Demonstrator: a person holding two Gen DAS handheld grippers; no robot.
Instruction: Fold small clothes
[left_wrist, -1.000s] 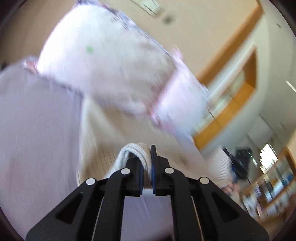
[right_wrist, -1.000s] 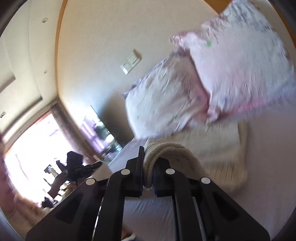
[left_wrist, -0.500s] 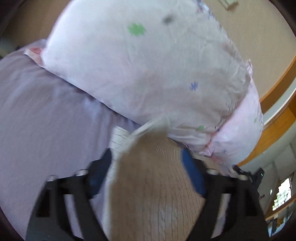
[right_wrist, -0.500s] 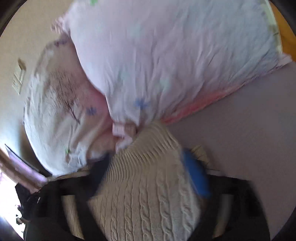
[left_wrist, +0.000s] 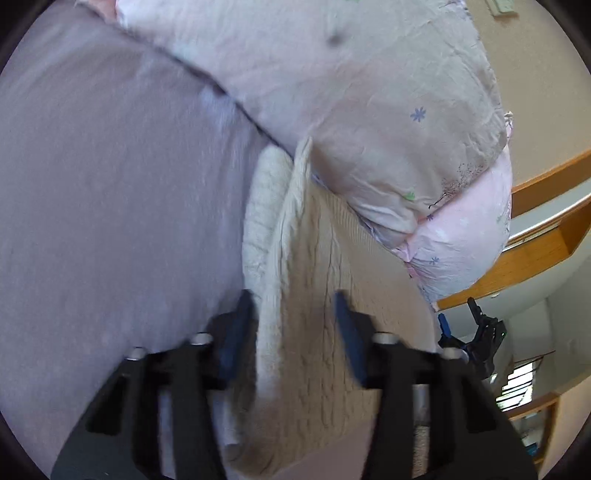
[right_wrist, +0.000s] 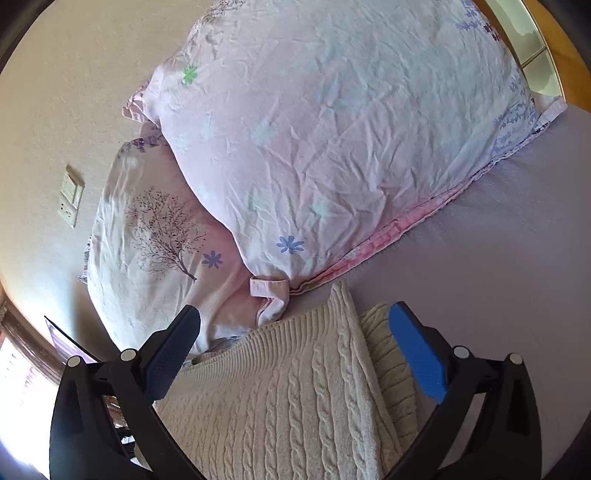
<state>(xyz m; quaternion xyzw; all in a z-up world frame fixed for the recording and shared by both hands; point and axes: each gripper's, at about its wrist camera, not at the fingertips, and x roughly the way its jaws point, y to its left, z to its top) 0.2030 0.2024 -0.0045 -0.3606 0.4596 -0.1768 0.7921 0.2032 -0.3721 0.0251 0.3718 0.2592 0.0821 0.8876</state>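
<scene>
A cream cable-knit sweater (right_wrist: 280, 398) lies on the lilac bed sheet (right_wrist: 498, 258), its far edge just beside the two pink flower-printed pillows (right_wrist: 332, 140) at twelve o'clock. In the right wrist view a top layer with a ribbed band (right_wrist: 291, 332) lies doubled over a lower layer, of which a ribbed strip (right_wrist: 388, 365) peeks out at about three o'clock, so I judge one fold to be laid down already. The right tongs (right_wrist: 295, 332) stand wide apart above the knit, holding nothing. The left tongs (left_wrist: 293, 332) are likewise apart, their blue pads on either side of a raised ridge of the sweater (left_wrist: 306, 295) without pinching it; that view is blurred, so whether a pad brushes the fabric cannot be told. The upper layer there looks rumpled and not flat against the lower one. What seems left: smoothing this fold, probably another fold to make the bundle compact. Whether more clothes wait cannot be seen.
</scene>
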